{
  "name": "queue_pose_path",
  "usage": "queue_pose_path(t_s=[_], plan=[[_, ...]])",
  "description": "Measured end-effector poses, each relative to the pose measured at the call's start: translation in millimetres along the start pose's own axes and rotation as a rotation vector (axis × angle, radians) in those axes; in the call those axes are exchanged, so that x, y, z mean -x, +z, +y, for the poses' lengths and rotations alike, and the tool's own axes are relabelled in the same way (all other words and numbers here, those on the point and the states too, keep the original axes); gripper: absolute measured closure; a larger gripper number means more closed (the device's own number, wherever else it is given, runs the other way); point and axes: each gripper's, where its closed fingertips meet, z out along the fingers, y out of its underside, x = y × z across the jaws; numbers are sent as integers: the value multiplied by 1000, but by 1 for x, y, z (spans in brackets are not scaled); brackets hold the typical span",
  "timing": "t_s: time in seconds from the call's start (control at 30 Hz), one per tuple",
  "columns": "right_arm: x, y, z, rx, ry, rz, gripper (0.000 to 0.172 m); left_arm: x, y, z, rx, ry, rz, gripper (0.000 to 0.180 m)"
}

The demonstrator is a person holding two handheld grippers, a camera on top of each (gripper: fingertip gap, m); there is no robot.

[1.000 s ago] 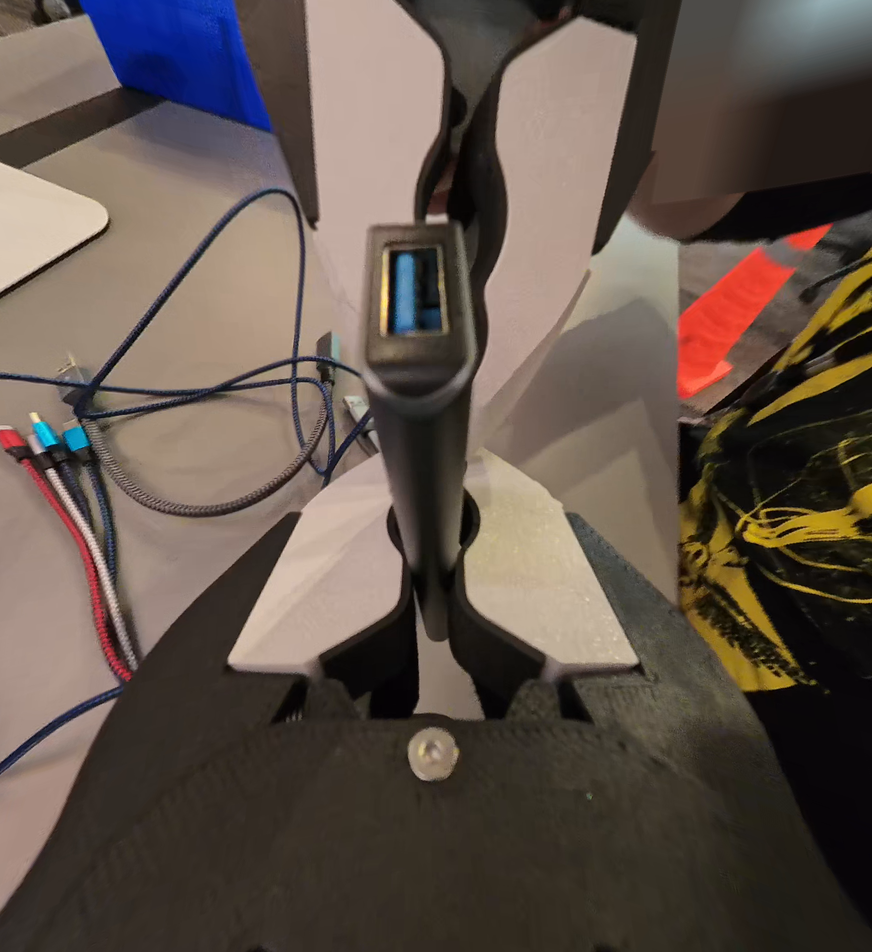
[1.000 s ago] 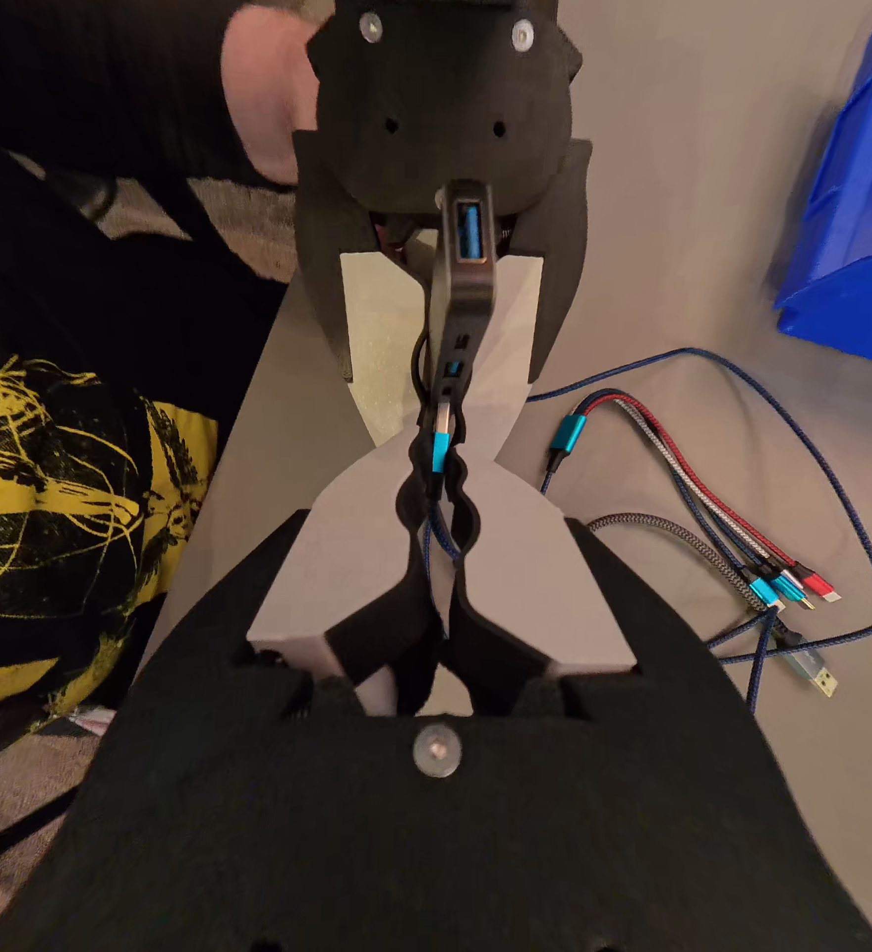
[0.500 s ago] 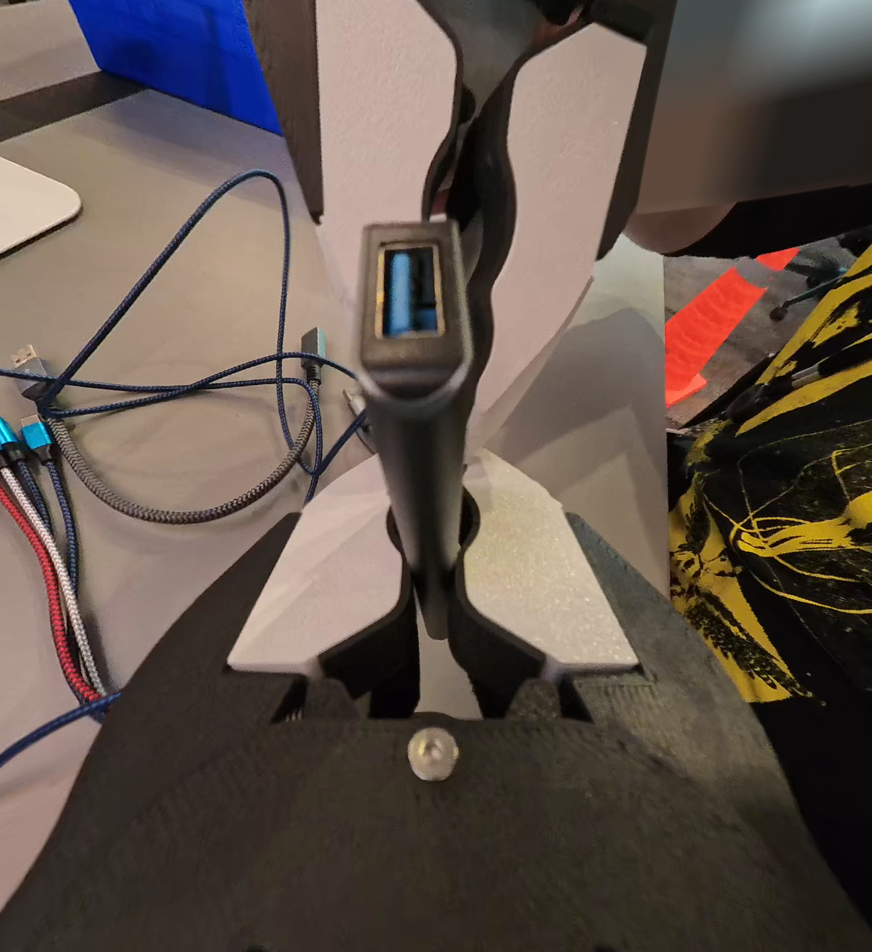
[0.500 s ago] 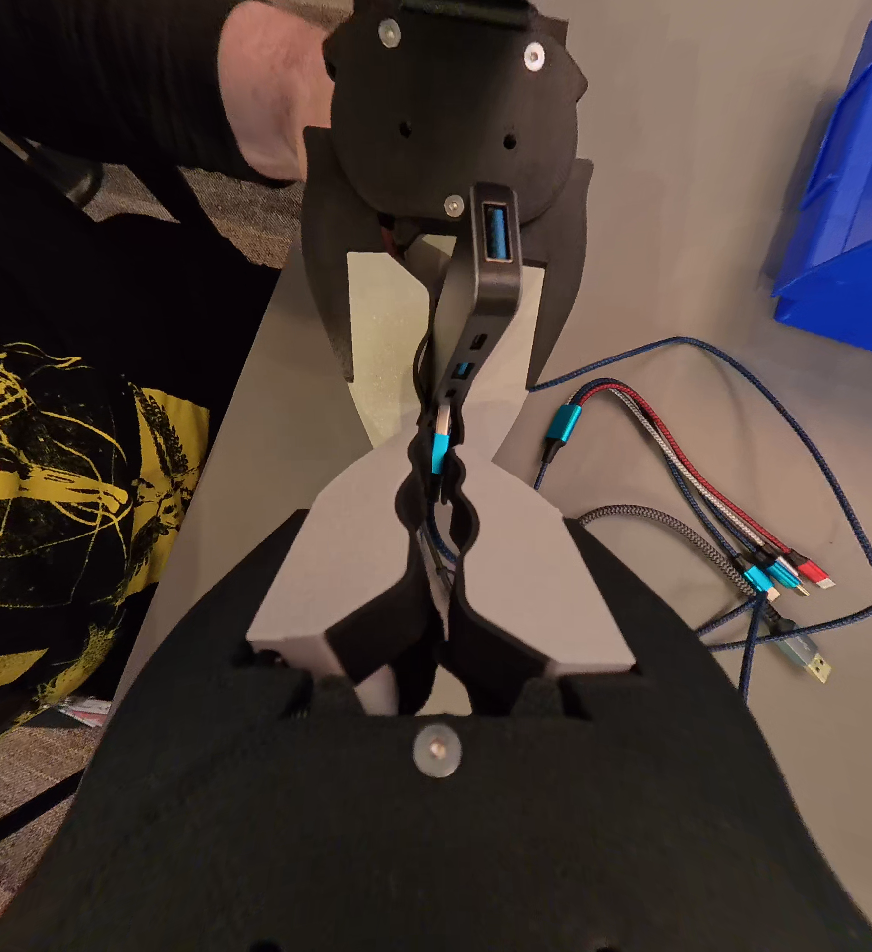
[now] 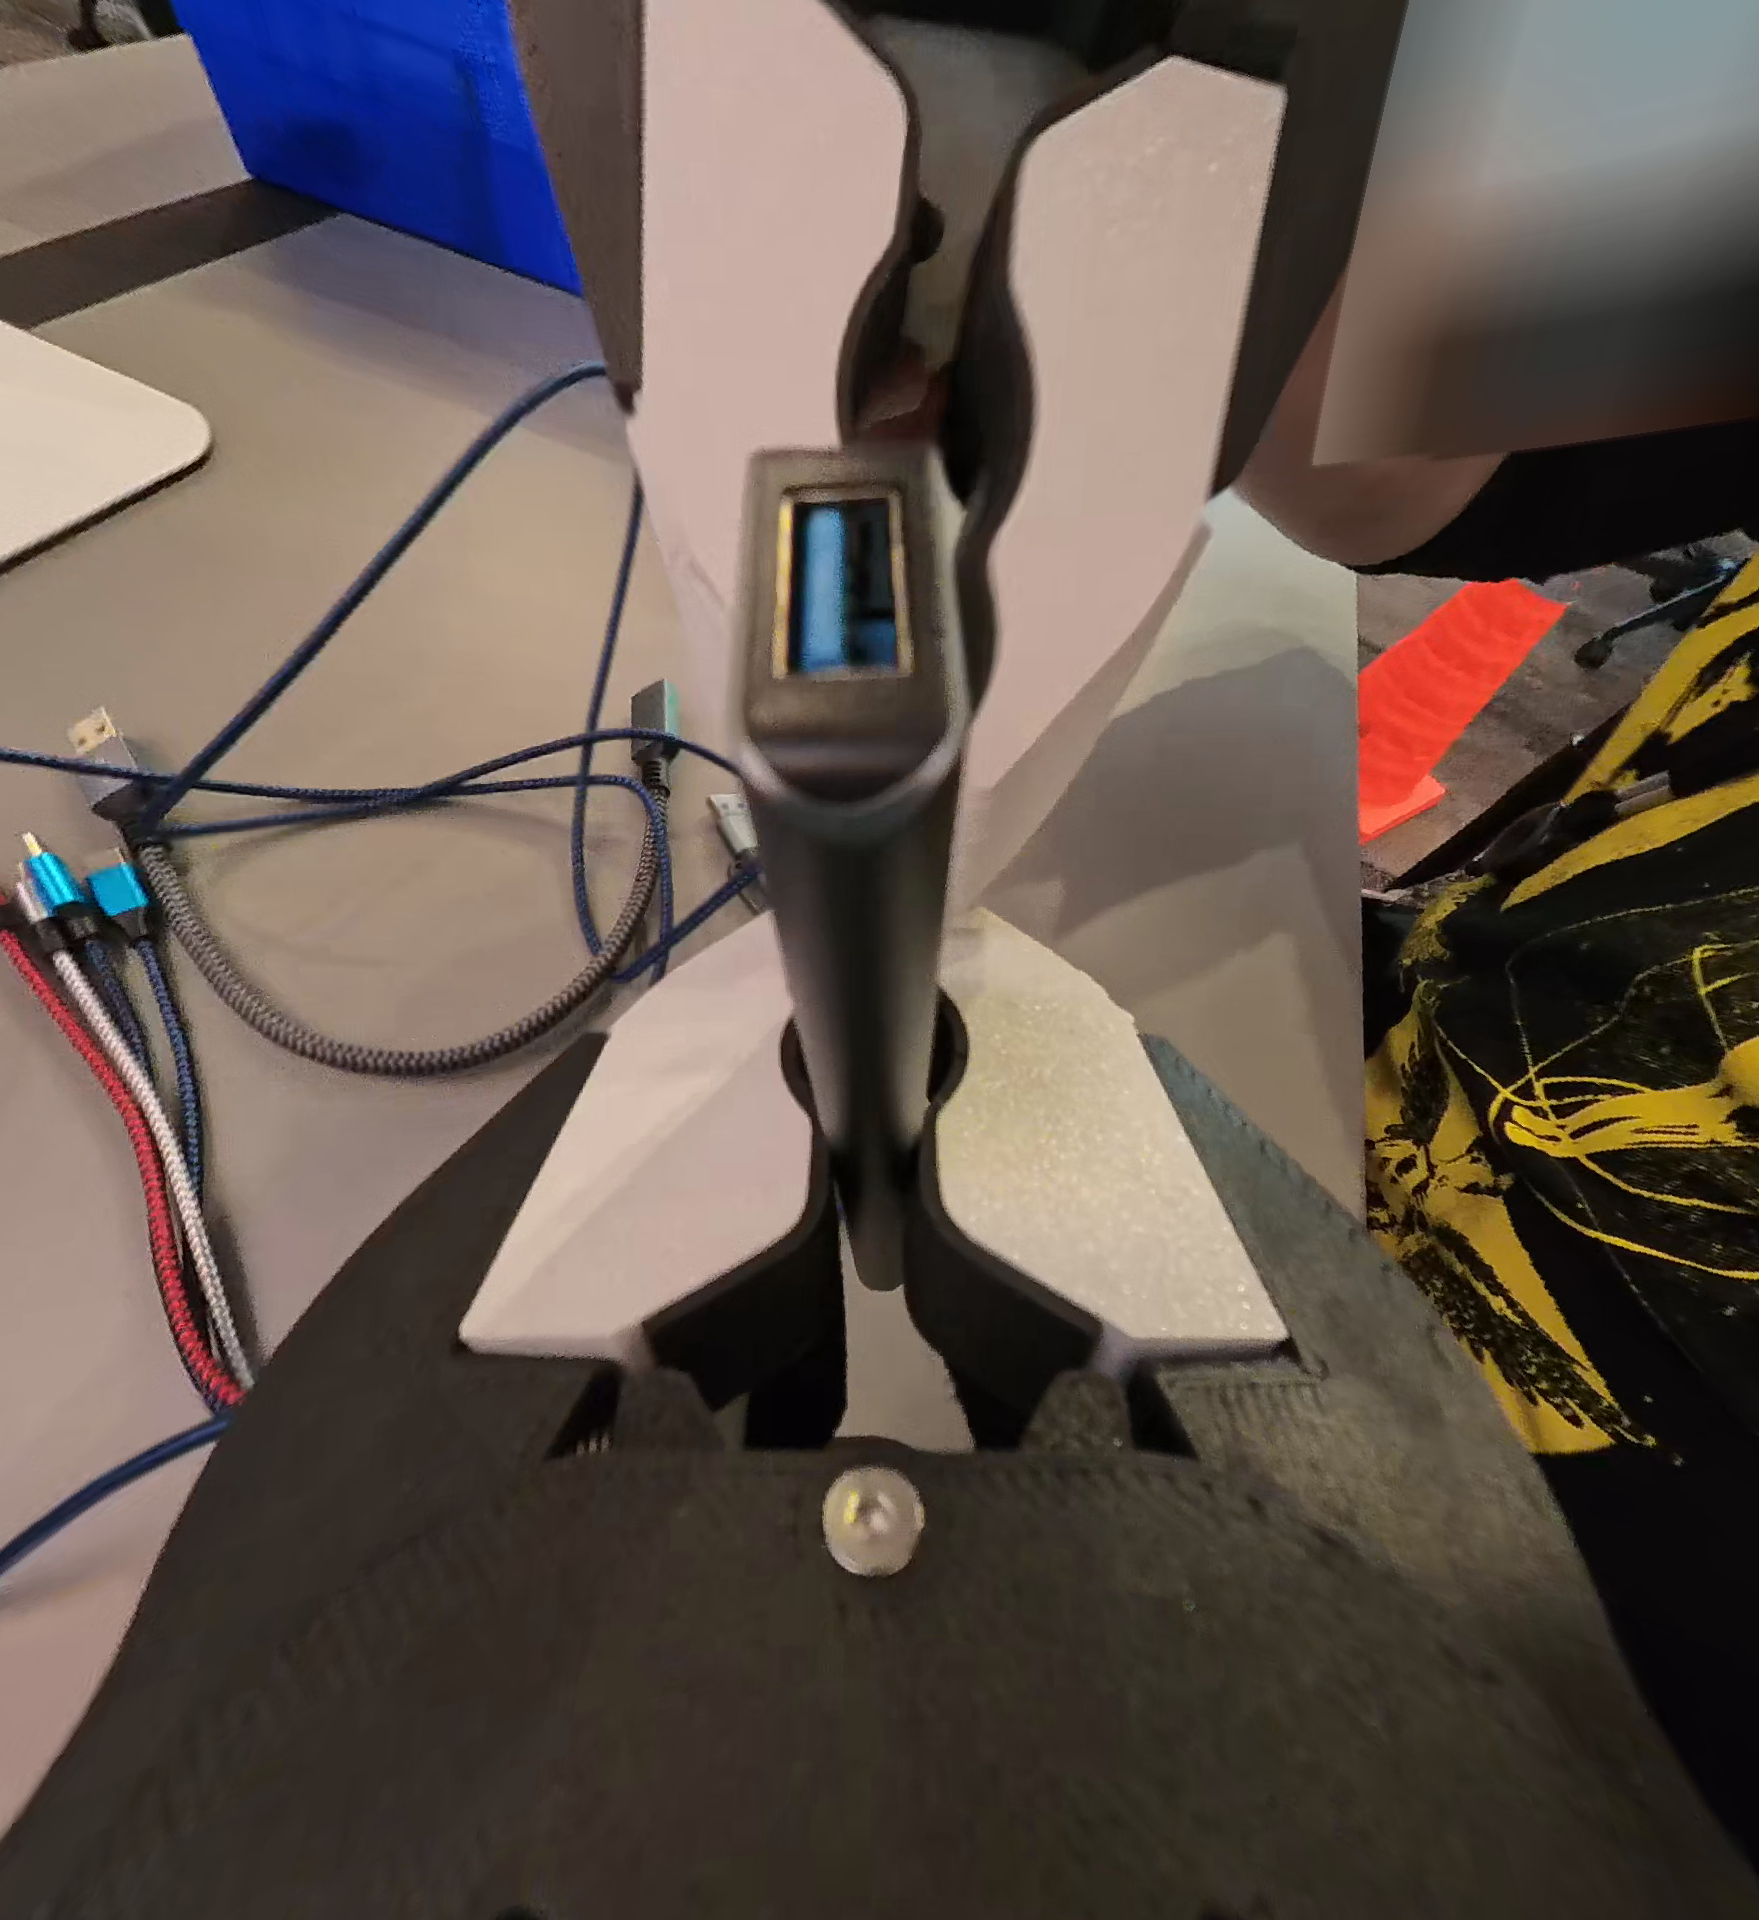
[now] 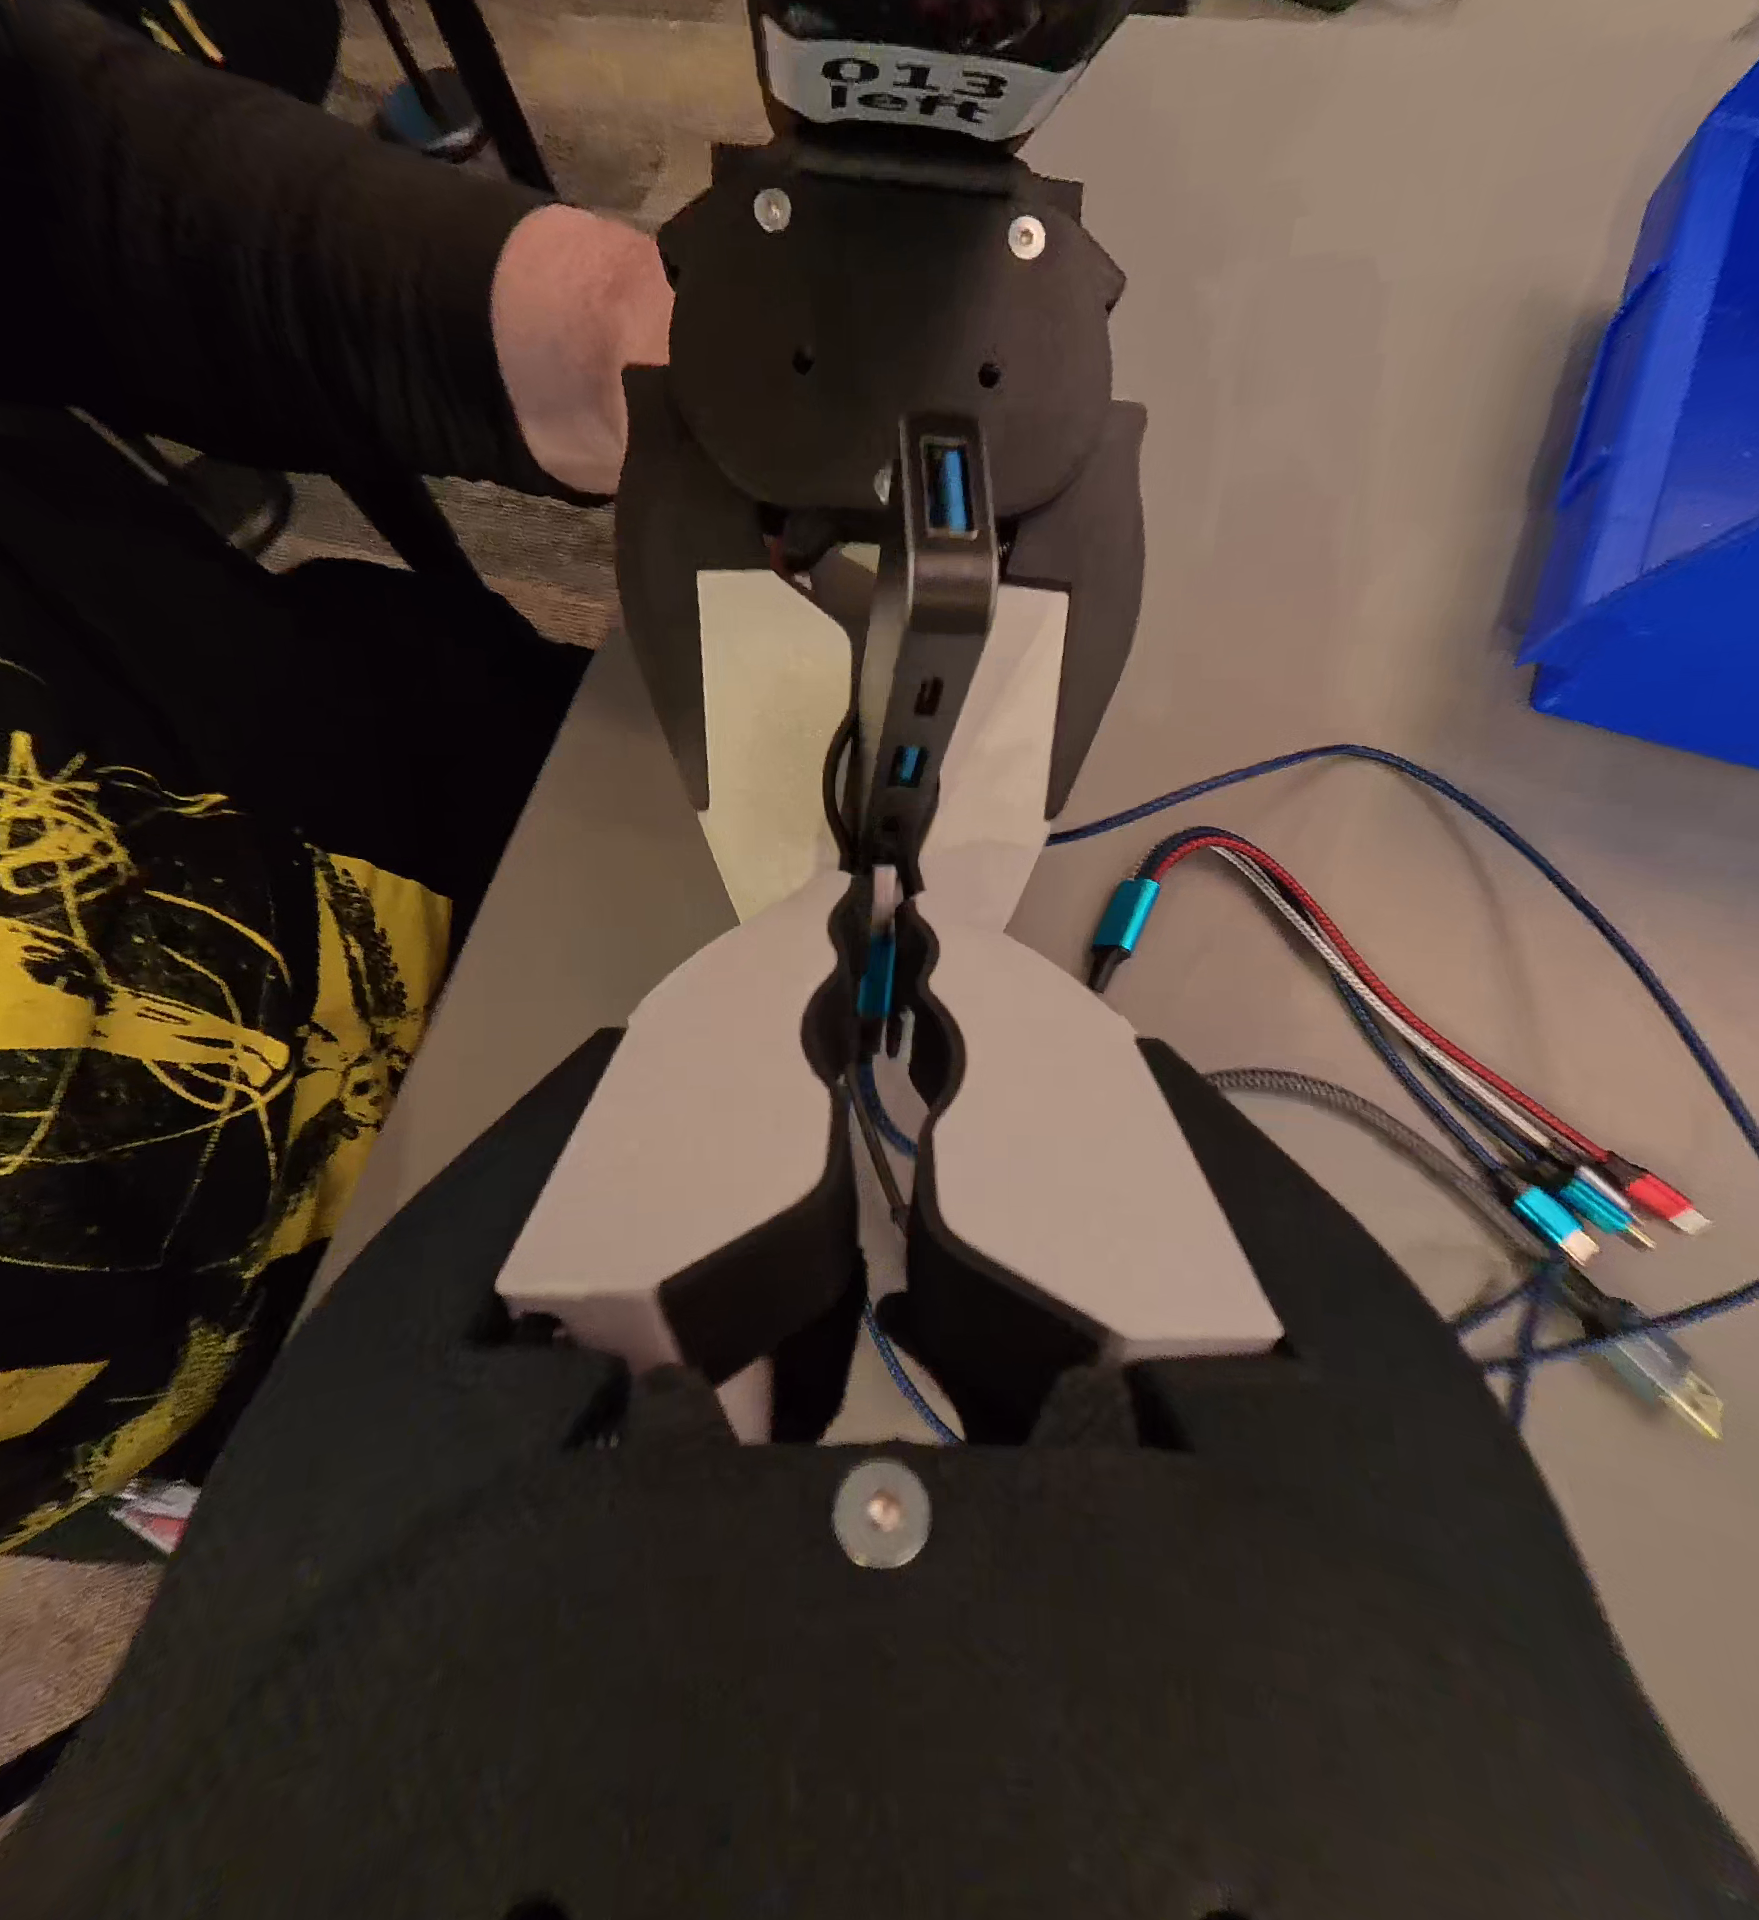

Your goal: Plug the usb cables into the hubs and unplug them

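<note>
Hub: slim dark grey metal USB hub [image 5: 859, 935], clamped upright between the left gripper [image 5: 870, 1101] pads, clear of the grey table [image 5: 418, 582].
Plug: blue-sleeved USB plug [image 6: 877, 971] on a navy braided cable, pinched in the narrowly set right gripper [image 6: 880, 997]; silver tip at the hub's lower end.
Progress: judged mid-insertion or mid-withdrawal; seating cannot be told.
Remaining: loose multi-coloured braided cables [image 6: 1477, 1101] lie unplugged.
Surroundings: blue plastic bin [image 6: 1706, 468] well apart; no obstruction.

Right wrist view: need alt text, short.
The right gripper pinches a blue USB plug at the lower end of a dark hub held by the left gripper. Loose braided cables lie right on the grey table.
</note>
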Motion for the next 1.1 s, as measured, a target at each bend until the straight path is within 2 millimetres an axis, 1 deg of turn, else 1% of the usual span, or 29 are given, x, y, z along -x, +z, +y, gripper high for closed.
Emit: queue_pose_path(t_s=[0.07,0.17,0.23,0.3,0.37,0.47,0.63,0.77,0.87,0.97,1.03,1.1], plan=[[-3,-6,4,-14,32,15,157,2,-3,-2,-25,-19,5,171],[-8,-17,14,-35,78,25,157,1,-3,-3,-25,-14,8,170],[-7,-20,22,-42,97,22,157,-1,-1,-3,-27,-7,11,170],[-5,-17,32,-32,106,18,160,-2,-1,-6,-41,-6,16,170],[0,-12,36,-39,113,-1,159,-3,-2,-9,-56,-9,20,170],[4,-6,39,-58,123,-10,158,-5,-2,-11,-66,-9,27,170],[10,4,45,-100,134,-27,168,-5,1,-8,-59,-14,32,170],[9,1,44,-156,149,-21,171,-2,0,-10,-76,-42,37,170],[2,-7,49,-125,101,64,171,3,-2,-5,-58,-76,26,170],[-12,-22,56,-51,1,241,171,12,-11,-6,-84,-119,15,170],[-21,-31,65,48,-146,408,171,17,-18,-9,-105,-135,-4,170],[-22,-32,77,158,-305,526,171,20,-23,-10,-116,-148,-13,170]])
